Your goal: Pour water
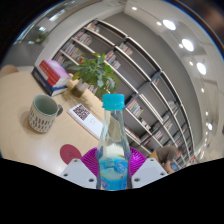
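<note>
- Clear plastic, a blue label and a turquoise cap: that is the bottle, which stands upright between the two fingers of the tongs, its lower body hiding most of the magenta pads.
- The white fingers lie close against the bottle on both sides and no gap shows, so the tongs appear clamped on it, seemingly holding it up off the wooden table.
- The turquoise cap looks to be on the neck; if it is, tilting now would give no water, and I judge the cap has to come off first.
- The grey-green mug, the likely target, stands on the table well ahead and off to the left of the tongs, apart from the bottle. Tipping from here would put water on the wood instead.
- A smooth round bottle held low on its body could turn or slide between the pads once it is tilted; the weight of water shifting toward the neck would encourage that.
- A potted plant and a stack of books lie beyond the mug, and a card with a QR code is between mug and bottle; a wide swing or a splash could reach them.
- A dark red disc lies on the table just left of the fingers.
</note>
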`<act>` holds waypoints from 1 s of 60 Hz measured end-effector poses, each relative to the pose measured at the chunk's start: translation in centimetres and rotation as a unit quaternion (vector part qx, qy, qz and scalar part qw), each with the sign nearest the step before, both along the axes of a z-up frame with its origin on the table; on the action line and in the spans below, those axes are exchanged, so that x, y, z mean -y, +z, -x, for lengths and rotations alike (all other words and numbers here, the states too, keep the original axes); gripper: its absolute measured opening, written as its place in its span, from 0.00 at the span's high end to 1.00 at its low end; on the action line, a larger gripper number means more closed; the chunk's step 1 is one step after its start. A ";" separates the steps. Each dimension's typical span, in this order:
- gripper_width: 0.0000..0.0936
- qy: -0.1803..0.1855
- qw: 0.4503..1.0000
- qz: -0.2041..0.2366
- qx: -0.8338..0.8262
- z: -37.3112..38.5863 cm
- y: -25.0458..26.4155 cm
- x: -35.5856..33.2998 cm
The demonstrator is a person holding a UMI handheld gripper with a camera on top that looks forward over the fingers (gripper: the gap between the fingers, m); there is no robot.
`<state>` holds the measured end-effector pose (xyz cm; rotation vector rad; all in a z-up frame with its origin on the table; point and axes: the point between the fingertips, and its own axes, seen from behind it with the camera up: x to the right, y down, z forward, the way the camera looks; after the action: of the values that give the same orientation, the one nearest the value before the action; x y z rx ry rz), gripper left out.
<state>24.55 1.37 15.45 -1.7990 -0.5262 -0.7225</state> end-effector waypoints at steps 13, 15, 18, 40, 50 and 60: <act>0.63 0.086 0.960 0.048 0.263 4.8 1.8 -6.0; 0.64 0.099 0.947 0.058 0.300 5.6 1.6 -6.6; 0.63 0.119 0.929 0.068 0.345 6.6 1.3 -7.4; 0.63 0.190 0.752 0.118 0.620 9.8 -0.6 -11.6; 0.63 0.195 0.731 0.103 0.645 10.8 -0.3 -11.8; 0.63 0.193 0.782 0.093 0.585 11.1 0.4 -11.4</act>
<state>13.49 12.79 15.83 -1.1289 -1.7732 -1.4913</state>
